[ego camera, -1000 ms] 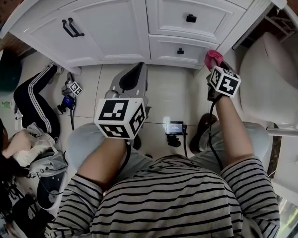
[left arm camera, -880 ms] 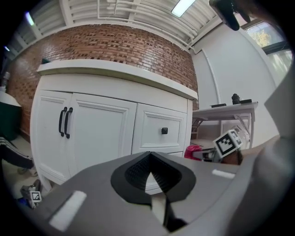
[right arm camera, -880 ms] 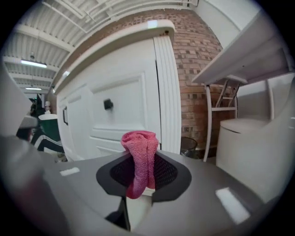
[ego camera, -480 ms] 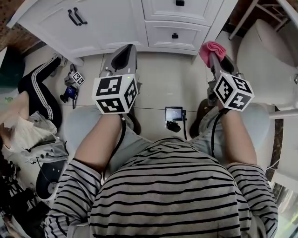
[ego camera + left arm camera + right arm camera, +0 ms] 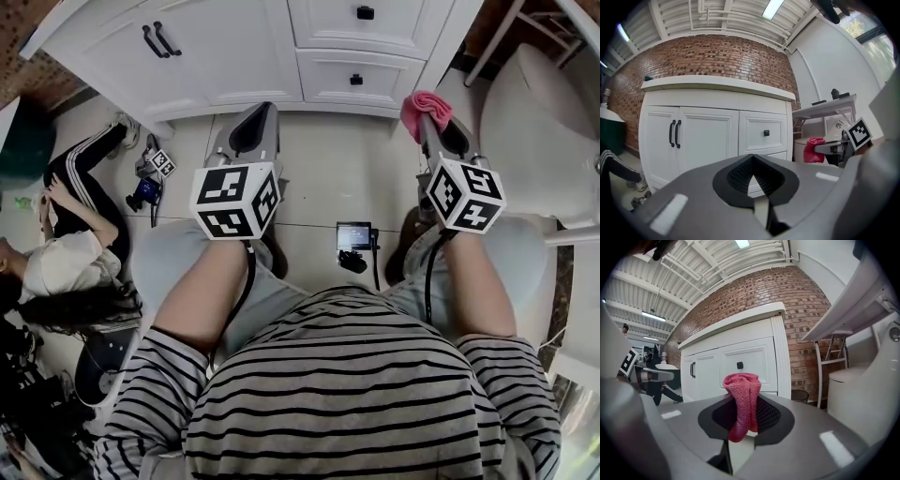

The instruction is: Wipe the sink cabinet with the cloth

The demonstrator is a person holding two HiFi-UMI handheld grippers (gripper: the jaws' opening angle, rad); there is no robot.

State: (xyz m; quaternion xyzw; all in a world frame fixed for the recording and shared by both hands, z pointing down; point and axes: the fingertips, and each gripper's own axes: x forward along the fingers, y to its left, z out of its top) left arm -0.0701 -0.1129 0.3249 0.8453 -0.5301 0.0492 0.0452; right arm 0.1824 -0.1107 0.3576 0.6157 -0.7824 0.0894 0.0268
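right claw [image 5: 433, 127]: clamped on the pink cloth [image 5: 742, 399], a folded wad standing up out of the jaws, the rest hanging down between them

left claw [image 5: 751, 161]: jaws together at the tips, nothing in them

both held up over my knees, short of the white sink cabinet [image 5: 234, 47]. the cloth is off the cabinet's right corner, near the lower drawer [image 5: 323, 67], not touching. wiping not begun, by my reading

risks from here:
- only a small bunch of cloth stands past the jaw tips; press hard and bare jaw could scrape the paint
- the grip is on a narrow fold; dragging over panel edges or the knob [image 5: 356, 80] could tug it out
- toilet [image 5: 544, 112] sits just right of the claw; a wide sweep that way could knock it
- a seated person [image 5: 66, 267] at left, well apart, low worry
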